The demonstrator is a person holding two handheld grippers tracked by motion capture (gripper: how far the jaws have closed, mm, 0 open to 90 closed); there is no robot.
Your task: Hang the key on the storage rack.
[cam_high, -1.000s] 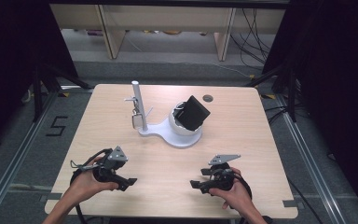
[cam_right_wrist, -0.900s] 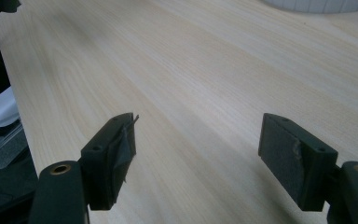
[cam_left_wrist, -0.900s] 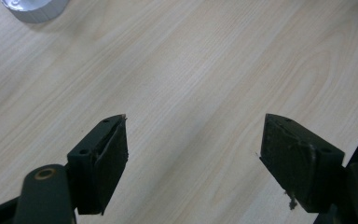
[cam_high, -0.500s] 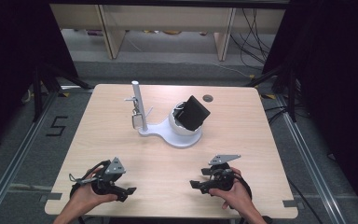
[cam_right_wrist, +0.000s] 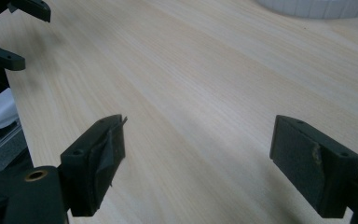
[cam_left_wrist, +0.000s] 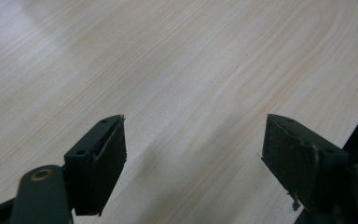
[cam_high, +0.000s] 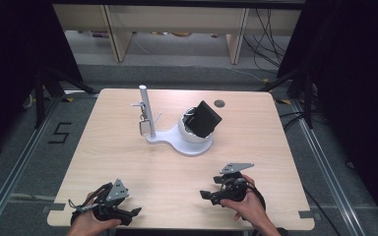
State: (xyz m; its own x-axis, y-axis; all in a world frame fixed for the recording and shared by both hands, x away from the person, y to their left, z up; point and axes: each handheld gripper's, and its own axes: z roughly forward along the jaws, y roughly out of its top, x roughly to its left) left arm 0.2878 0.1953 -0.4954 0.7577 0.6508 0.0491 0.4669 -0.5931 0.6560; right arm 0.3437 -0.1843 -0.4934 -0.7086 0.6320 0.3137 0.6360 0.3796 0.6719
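Landmark: white stand (cam_high: 179, 140) with an upright post, sitting on the far half of the wooden table (cam_high: 275, 147).
Black box: a small black box (cam_high: 205, 118) rests tilted in the stand's round cup, just right of the post. It looks parked there for display or pickup; nothing touches it.
Small tag: a little grey piece (cam_high: 144, 127) hangs at the post's side, low down; what it is cannot be told.
Left gripper: the left gripper (cam_left_wrist: 193, 140) lies low at the table's near edge, well short of the stand and to its left. Jaws spread wide, bare wood between them, nothing held.
Right gripper: the right gripper (cam_right_wrist: 196, 154) sits near the table's front edge, well short of the stand and to its right, pointing across the table towards the left gripper. Its jaws have just been opening and now stand wide apart, with bare table between them.
Hands: the left hand (cam_high: 86, 223) and right hand (cam_high: 248, 206) each wrap a gripper body, both close to the tabletop.
Judgement: both tools appear to be at a resting or ready pose, jaws wide so either can approach the box on the stand; no contact with it yet.
Risk: the tilted box could tip out of the cup if nudged from one side.
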